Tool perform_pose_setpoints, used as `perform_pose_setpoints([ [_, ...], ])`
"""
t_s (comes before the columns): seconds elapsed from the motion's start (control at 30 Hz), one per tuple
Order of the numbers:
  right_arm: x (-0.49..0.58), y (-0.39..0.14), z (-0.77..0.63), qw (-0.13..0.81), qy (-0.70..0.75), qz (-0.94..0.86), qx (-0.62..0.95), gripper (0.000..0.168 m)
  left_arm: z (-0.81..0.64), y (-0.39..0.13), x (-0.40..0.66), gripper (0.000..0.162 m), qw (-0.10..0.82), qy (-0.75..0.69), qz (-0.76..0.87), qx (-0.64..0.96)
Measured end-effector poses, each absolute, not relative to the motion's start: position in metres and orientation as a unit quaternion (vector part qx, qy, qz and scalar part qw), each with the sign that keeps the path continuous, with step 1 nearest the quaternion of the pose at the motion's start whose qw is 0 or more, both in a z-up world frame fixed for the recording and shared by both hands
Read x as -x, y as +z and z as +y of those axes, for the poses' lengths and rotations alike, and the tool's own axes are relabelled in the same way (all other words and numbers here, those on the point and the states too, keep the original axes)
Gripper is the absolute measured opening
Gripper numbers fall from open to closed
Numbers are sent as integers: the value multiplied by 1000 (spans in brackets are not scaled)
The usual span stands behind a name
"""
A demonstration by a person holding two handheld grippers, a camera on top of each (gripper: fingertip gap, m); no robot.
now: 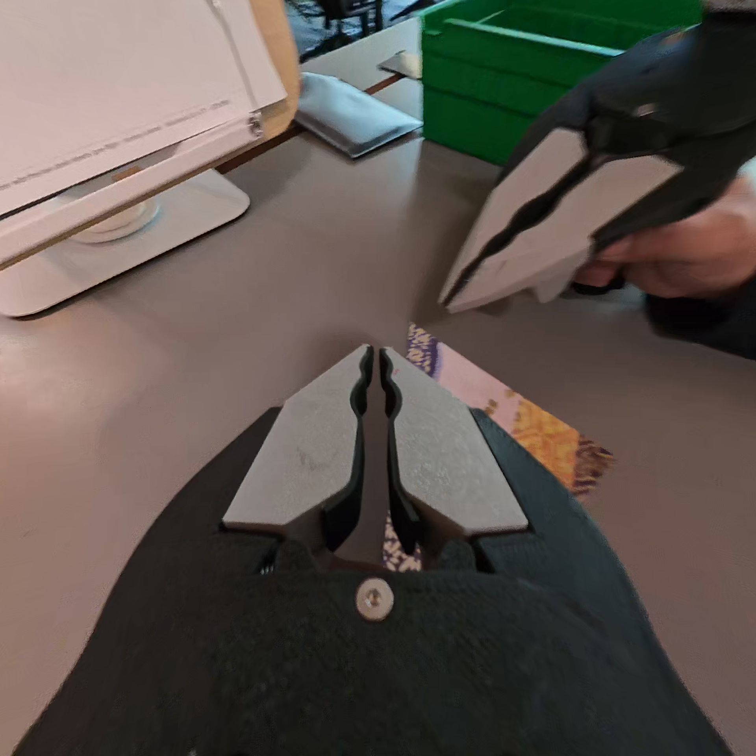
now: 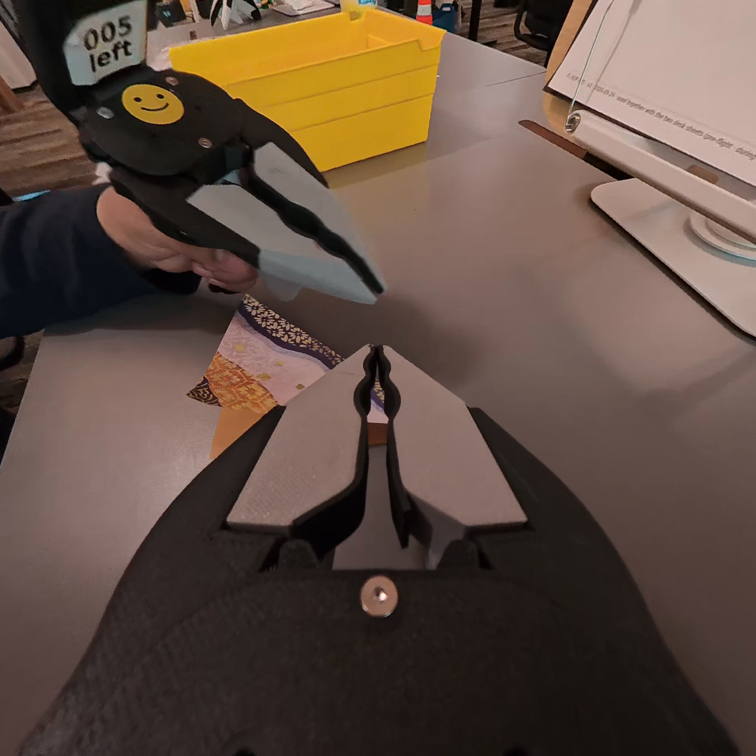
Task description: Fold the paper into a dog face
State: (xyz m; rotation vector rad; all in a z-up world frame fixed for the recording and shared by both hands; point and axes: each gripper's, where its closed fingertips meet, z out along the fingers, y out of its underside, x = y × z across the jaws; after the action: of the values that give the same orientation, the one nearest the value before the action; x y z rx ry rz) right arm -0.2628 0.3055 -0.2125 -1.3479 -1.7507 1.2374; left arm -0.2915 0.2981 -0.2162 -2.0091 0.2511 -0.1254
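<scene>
Writing first: the only stuff with print on it is a white label [image 2: 106, 49] on the back of the left tool [image 1: 376, 352], plus the clipped white sheets on the stand. No brands I can spot. There's also one round yellow smiley sticker [image 2: 152, 104] on that tool's black body.

Counting: two tools, one paper, two plastic bins, one stand.

The left tool hovers just above the paper's [image 2: 270, 368] far left corner, held by a hand [image 2: 163, 237] in a dark sleeve. Its grey, grainy fingers with wavy black inner edges are nearly pressed together, with just a thin slit between the tips and nothing in it.

The paper lies flat on the smooth grey counter [image 2: 491, 286]. It's origami stock: a purple band with gold flowers, a pale pinkish band, a gold honeycomb patch, and a plain orange part at its near edge.

Behind the paper sits the yellow bin [image 2: 327, 102], boxy with stepped walls. The right tool [image 2: 376, 347] hangs over the paper's right corner, tips pressed together, gripping nothing. Far right of the paper is the white stand [image 2: 675, 229] with a rounded flat base. The green bin [image 1: 491, 102] only shows in the left wrist view.
</scene>
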Motion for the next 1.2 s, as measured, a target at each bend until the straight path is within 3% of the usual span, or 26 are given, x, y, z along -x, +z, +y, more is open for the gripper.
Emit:
perform_pose_setpoints([
  [0.23, 263, -213, 311, 301, 465, -652, 518, 0, 261, -191, 240, 0, 506, -234, 192, 808],
  [0.7, 262, -238, 346, 322, 360, -639, 599, 1, 245, -276, 223, 0, 331, -180, 266, 887],
  [0.87, 261, -238, 341, 267, 404, -610, 627, 24, 247, -278, 222, 0, 331, -186, 260, 888],
  [1.2, 258, -263, 347, 200, 398, -590, 674, 40, 248, -278, 222, 0, 334, -193, 257, 886],
])
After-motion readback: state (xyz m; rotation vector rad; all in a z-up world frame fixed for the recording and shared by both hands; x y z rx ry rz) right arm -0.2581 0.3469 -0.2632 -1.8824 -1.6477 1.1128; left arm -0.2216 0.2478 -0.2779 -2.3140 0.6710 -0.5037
